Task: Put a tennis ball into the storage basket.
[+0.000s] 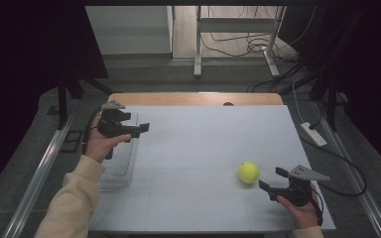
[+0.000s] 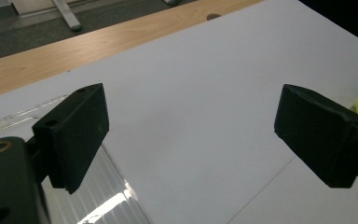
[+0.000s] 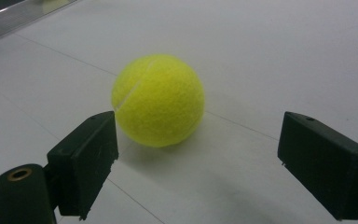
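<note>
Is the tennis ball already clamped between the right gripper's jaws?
No: in the right gripper view the tennis ball rests on the white table ahead of the right gripper, whose jaws stand wide apart.

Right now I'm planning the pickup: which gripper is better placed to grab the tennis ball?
Right. The right gripper sits open just beside the tennis ball, jaws pointed at it. The left gripper hovers over the clear bin, far across the table.

Ball [image 3: 157, 100] fuzzy yellow felt; jaws matt black; table [image 1: 203, 144] smooth matt white, wood edge at 12 o'clock; bin [image 1: 124, 163] clear glossy plastic.
</note>
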A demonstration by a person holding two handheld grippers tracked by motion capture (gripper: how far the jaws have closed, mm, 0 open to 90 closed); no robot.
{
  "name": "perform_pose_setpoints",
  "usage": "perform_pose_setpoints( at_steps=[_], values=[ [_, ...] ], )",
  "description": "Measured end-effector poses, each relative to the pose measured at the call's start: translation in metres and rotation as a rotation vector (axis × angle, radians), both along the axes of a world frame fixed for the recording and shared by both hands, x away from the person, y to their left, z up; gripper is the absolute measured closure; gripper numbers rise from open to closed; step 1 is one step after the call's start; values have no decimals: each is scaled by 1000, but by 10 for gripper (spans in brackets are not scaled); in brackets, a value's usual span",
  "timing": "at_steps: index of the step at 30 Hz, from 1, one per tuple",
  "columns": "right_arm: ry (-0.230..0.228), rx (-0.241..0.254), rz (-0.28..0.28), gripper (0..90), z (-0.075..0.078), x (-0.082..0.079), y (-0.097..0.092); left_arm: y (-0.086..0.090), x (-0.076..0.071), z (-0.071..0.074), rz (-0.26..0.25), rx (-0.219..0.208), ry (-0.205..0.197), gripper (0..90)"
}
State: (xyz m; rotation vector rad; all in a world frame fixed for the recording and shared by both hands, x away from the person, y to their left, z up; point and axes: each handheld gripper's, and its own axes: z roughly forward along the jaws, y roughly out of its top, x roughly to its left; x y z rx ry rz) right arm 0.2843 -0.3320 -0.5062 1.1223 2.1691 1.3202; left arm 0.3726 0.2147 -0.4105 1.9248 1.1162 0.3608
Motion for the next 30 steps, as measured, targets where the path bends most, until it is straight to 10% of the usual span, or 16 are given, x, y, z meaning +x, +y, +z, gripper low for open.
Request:
perform_pose_setpoints(
  at_steps=[30],
  values=[
    [1, -2, -4, 124, 0, -1, -3, -55, 3, -5, -131, 24, 7, 116]
  ],
)
